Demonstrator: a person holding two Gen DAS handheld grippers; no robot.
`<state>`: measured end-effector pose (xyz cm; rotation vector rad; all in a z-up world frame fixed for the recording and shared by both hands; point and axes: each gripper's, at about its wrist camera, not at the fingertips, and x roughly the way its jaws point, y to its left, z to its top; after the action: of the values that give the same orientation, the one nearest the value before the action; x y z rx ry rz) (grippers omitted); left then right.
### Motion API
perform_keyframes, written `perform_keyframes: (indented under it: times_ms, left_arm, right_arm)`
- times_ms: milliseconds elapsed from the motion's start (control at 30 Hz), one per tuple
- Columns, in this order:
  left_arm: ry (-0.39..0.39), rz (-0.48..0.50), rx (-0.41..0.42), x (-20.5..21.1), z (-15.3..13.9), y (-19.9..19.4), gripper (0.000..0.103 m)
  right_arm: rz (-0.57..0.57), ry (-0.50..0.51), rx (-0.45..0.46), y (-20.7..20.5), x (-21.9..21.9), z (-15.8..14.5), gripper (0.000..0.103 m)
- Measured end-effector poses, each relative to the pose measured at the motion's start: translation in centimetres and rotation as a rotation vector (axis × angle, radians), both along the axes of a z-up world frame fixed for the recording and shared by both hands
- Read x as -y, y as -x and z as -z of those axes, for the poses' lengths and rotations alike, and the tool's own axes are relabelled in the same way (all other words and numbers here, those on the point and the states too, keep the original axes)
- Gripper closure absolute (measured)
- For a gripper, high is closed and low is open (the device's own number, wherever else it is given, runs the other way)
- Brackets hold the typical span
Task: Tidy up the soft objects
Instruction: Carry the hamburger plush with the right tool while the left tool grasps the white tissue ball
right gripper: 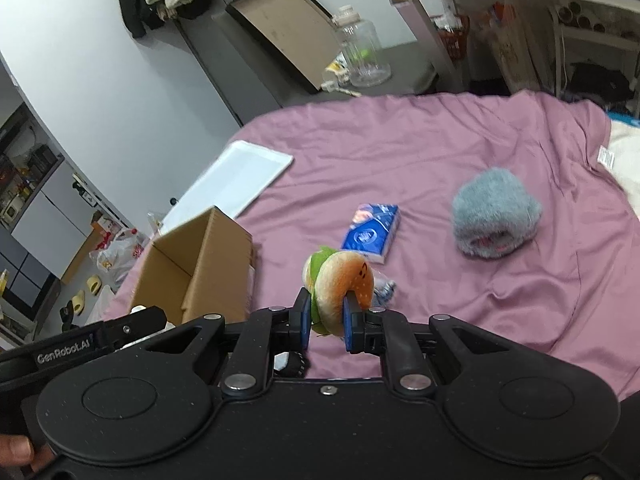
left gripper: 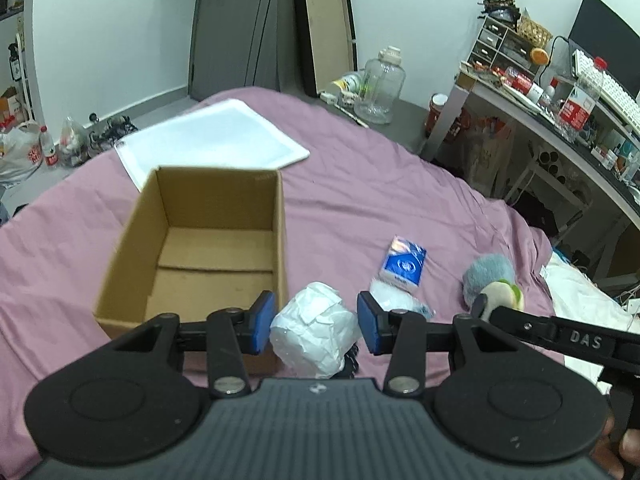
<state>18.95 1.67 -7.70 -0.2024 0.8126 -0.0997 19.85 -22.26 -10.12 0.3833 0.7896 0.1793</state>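
On the pink bed, the right gripper pinches a plush burger beside the cardboard box, while the left gripper brackets a white wad, seemingly not yet squeezing it.

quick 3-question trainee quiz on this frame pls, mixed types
1. True or false: the cardboard box already holds a soft object.
2. Multiple choice: what do the right tongs grip? A) blue tissue pack B) burger plush C) grey fuzzy item
3. Short answer: what sits between the pads of the left tongs, and are they closed on it?

Key
1. False. The box interior that shows is bare.
2. B. The burger plush is pinched between the pads; the blue tissue pack and grey fuzzy item lie on the bed.
3. A white crumpled bundle; the pads stand apart from it, open.
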Motion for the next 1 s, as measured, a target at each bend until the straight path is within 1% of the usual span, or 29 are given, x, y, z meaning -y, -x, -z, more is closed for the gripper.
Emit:
perform_keyframes:
  times_ms: [100,267,367,500,767,900,1000]
  left_arm:
    - [-0.012,0.000,0.020,-0.6,-0.7,-0.3,0.059]
    - [-0.010,0.006,0.040,-1.4,-1.9,-1.0,0.059]
    - [-0.032,-0.002,0.045,-1.9,-2.4,-1.7,0.059]
    - [-0.015,-0.003,0.054,-2.7,-2.7,-2.1,0.059]
    - [-0.021,-0.022,0.066,-4.6,-1.7,-2.6,0.059]
    - [0.001,-0.032,0.068,-6.0,-1.3,-3.1,0.059]
    - [0.015,-0.057,0.064,-7.2,-0.9,-3.4,0.059]
  right_arm:
    - [-0.009,0.006,0.036,0.3,-0.7,-1.0,0.087]
    - [-0.009,0.014,0.080,0.4,-1.7,-2.2,0.087]
    - [-0.014,0.017,0.104,0.4,-2.4,-2.9,0.087]
    - [-0.017,0.023,0.142,0.3,-3.3,-3.6,0.087]
    - [-0.050,0.027,0.184,-0.6,-5.7,-4.0,0.087]
    - [-0.069,0.021,0.191,-1.2,-7.4,-4.0,0.087]
    - [-0.078,0.026,0.191,-1.7,-8.7,-4.0,0.087]
